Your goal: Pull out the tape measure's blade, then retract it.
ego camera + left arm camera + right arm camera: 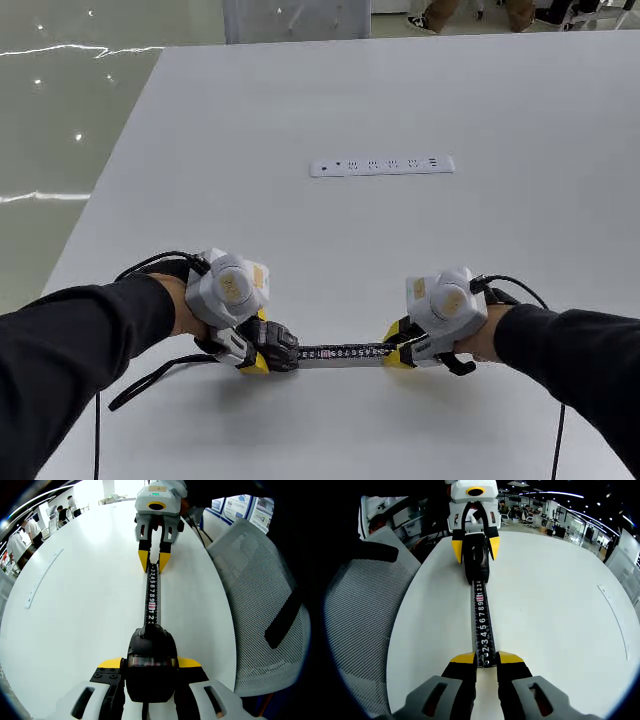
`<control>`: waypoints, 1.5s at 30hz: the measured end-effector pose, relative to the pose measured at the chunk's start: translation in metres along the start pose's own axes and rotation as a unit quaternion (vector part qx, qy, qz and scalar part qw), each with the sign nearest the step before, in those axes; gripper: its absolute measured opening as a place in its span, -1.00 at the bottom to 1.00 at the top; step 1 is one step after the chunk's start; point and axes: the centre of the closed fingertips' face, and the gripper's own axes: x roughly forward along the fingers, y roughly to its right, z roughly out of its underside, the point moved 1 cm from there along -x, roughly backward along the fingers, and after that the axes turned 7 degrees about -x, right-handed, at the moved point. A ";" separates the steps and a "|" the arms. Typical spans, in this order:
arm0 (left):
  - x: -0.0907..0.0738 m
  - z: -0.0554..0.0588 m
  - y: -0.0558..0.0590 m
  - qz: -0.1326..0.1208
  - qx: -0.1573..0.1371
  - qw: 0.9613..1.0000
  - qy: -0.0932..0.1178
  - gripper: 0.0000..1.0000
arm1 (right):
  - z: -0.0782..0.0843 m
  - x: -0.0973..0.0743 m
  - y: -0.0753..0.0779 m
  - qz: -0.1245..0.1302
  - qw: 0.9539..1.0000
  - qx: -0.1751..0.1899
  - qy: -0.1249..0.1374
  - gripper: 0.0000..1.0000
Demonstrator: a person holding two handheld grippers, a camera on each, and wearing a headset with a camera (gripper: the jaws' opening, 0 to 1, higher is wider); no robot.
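Landmark: the tape measure case point(278, 347), black, lying on the white worktop point(400, 90) close to the edge nearest the person.

Left gripper point(262, 350): positioned at the case itself; its yellow-tipped jaws are closed against the two sides of the case, one tip on each flank, as the left gripper view confirms; the case sits between the jaws with its blade slot facing away from this gripper.

Blade point(345, 352): extends out of the case in a straight line towards the right gripper; it lies low along the worktop, printed scale facing up; the numerals and a red marking are legible in both gripper views.

Right gripper point(395, 355): stationed at the end of the blade farthest from the case, directly facing the left gripper; its jaws are nearly together and pinch the blade tip between the yellow ends; the right gripper view shows the blade end seated in the narrow gap between the two tips.

Power strip point(382, 165): white, flat on the worktop, well beyond the case towards the far side, lying roughly parallel to the blade and apart from it.

Mesh chair point(260, 605): grey, off the worktop edge on the person's side of the case.

Black cable point(150, 380): trails on the worktop from the left gripper, on the side of the case opposite the blade.
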 end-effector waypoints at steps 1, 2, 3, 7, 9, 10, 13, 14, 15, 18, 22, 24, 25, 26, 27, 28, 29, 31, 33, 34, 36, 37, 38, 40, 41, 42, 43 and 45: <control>0.000 0.000 0.000 0.000 0.000 1.000 0.000 -0.32 | 0.001 -0.001 0.000 0.000 1.000 0.000 0.000 -0.78; 0.000 0.000 0.000 0.000 0.000 1.000 0.000 -0.32 | 0.002 -0.001 0.001 0.001 1.000 0.001 -0.001 -0.78; 0.000 0.000 0.000 -0.001 0.000 1.000 0.000 -0.32 | 0.003 -0.002 0.001 0.001 1.000 0.001 -0.001 -0.78; 0.000 0.000 0.000 -0.001 0.000 1.000 0.001 -0.32 | 0.008 -0.005 0.001 0.001 1.000 0.004 -0.003 -0.78; 0.000 0.000 0.000 -0.001 0.000 1.000 0.000 -0.32 | 0.010 -0.006 0.001 0.001 1.000 0.003 -0.004 -0.78; 0.000 0.000 0.000 -0.001 0.000 1.000 0.000 -0.32 | 0.010 -0.007 0.001 0.001 1.000 0.003 -0.005 -0.78; 0.000 -0.001 -0.001 -0.002 0.000 1.000 0.001 -0.32 | 0.014 -0.009 0.001 0.002 1.000 0.003 -0.007 -0.78; 0.000 -0.001 -0.001 -0.002 0.000 1.000 0.001 -0.32 | 0.015 -0.010 0.001 0.002 1.000 0.003 -0.008 -0.78; 0.000 -0.001 -0.001 -0.002 0.000 1.000 0.001 -0.32 | 0.016 -0.011 0.000 0.002 1.000 0.004 -0.008 -0.78; 0.000 -0.001 0.000 -0.002 0.000 1.000 0.000 -0.32 | 0.019 -0.013 0.000 0.004 1.000 0.006 -0.009 -0.78; 0.000 -0.001 0.000 -0.002 0.000 1.000 0.000 -0.32 | 0.023 -0.016 -0.001 0.005 1.000 0.008 -0.009 -0.78; 0.000 -0.001 0.000 -0.001 0.000 1.000 0.000 -0.32 | 0.025 -0.018 0.000 0.005 1.000 0.009 -0.010 -0.78; 0.000 -0.001 0.000 -0.001 0.000 1.000 0.000 -0.32 | 0.026 -0.019 0.000 0.005 1.000 0.009 -0.010 -0.78; 0.000 -0.001 0.000 -0.001 0.000 1.000 0.000 -0.32 | 0.027 -0.019 0.000 0.005 1.000 0.010 -0.010 -0.78; 0.000 -0.001 0.000 -0.001 0.000 1.000 0.000 -0.32 | 0.028 -0.020 0.000 0.006 1.000 0.010 -0.010 -0.78; 0.000 -0.001 0.000 -0.001 0.000 1.000 0.000 -0.32 | 0.029 -0.021 0.000 0.006 1.000 0.011 -0.010 -0.78; 0.000 -0.001 0.000 -0.001 0.000 1.000 0.000 -0.32 | 0.029 -0.021 0.000 0.006 1.000 0.011 -0.010 -0.78; 0.000 -0.001 0.000 -0.002 0.000 1.000 0.000 -0.32 | 0.030 -0.022 0.000 0.006 1.000 0.012 -0.011 -0.78; 0.000 -0.001 0.000 -0.002 0.000 1.000 0.000 -0.32 | 0.031 -0.023 -0.001 0.006 1.000 0.012 -0.011 -0.78; 0.000 -0.001 0.000 -0.002 0.000 1.000 0.000 -0.32 | 0.032 -0.023 -0.001 0.006 1.000 0.012 -0.012 -0.78; 0.000 -0.001 0.000 -0.001 0.000 1.000 0.000 -0.32 | 0.034 -0.024 -0.001 0.006 1.000 0.012 -0.013 -0.78; 0.000 -0.001 0.000 -0.001 0.000 1.000 0.000 -0.32 | 0.035 -0.025 -0.001 0.006 1.000 0.012 -0.013 -0.78; 0.000 -0.001 0.000 -0.001 0.000 1.000 0.001 -0.32 | 0.036 -0.026 -0.001 0.006 1.000 0.012 -0.014 -0.78; 0.000 -0.001 0.000 -0.002 0.000 1.000 0.000 -0.32 | 0.037 -0.027 -0.001 0.007 1.000 0.012 -0.016 -0.78; 0.000 -0.001 0.000 -0.002 0.000 1.000 0.001 -0.32 | 0.039 -0.028 -0.001 0.007 1.000 0.012 -0.017 -0.78; 0.000 -0.001 0.000 -0.002 0.000 1.000 0.001 -0.32 | 0.039 -0.029 -0.001 0.007 1.000 0.012 -0.017 -0.78; 0.000 -0.001 0.000 -0.002 0.000 1.000 0.001 -0.32 | 0.041 -0.030 -0.001 0.007 1.000 0.012 -0.018 -0.78; 0.000 -0.001 0.000 -0.003 0.000 1.000 0.002 -0.32 | 0.043 -0.031 -0.001 0.007 1.000 0.013 -0.019 -0.78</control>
